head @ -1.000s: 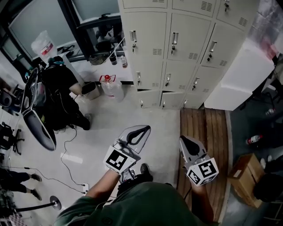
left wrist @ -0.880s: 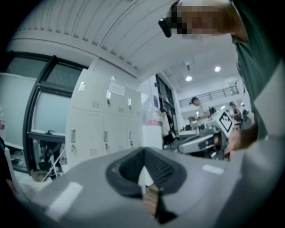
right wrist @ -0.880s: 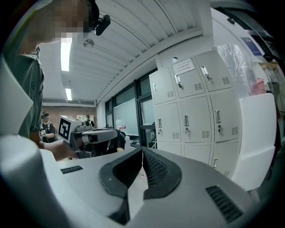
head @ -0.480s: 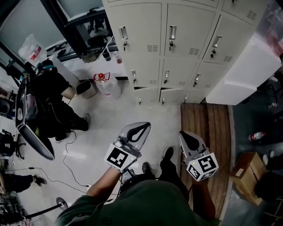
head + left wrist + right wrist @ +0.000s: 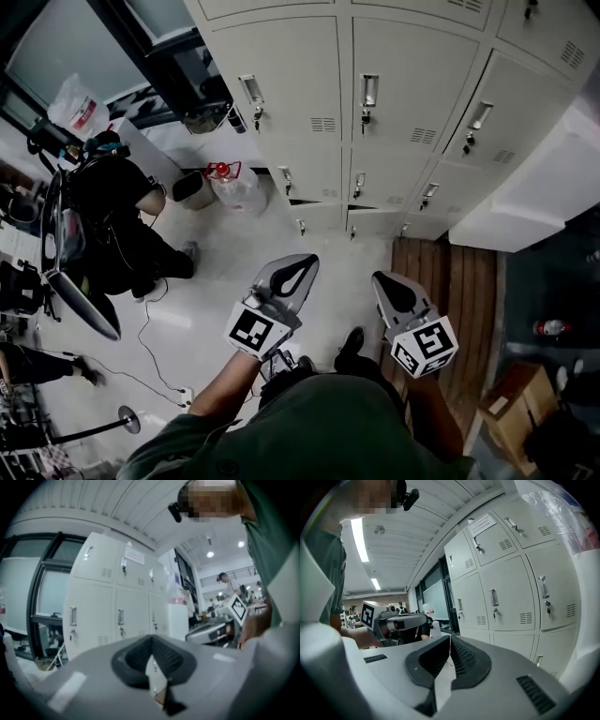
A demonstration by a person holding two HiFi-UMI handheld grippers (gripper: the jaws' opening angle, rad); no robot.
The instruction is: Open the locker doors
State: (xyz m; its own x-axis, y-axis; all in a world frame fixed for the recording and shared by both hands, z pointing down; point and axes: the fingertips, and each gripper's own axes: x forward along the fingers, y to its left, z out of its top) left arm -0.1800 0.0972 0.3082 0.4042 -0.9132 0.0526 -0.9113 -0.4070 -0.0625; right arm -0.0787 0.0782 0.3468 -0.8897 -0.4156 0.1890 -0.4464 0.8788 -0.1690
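A bank of beige lockers (image 5: 375,112) fills the top of the head view, each door with a metal handle (image 5: 368,91) and a vent. A dark gap shows along the tops of the lowest doors (image 5: 319,214). My left gripper (image 5: 305,260) and right gripper (image 5: 380,279) hang side by side over the floor, well short of the lockers, both shut and empty. In the left gripper view the lockers (image 5: 117,606) stand beyond the meeting jaw tips of the left gripper (image 5: 151,641). The right gripper view shows the right gripper (image 5: 450,639) pointing at the lockers (image 5: 506,597).
A water jug with a red cap (image 5: 234,187) stands by the lockers' left foot. A person in black (image 5: 122,206) sits at the left by a desk. A white block (image 5: 544,197) stands right of the lockers, above wooden planks (image 5: 459,281). A cable (image 5: 141,337) crosses the floor.
The head view has closed in on the lockers, which now look larger and fill more of the top. Both grippers stay shut and level in front of the body.
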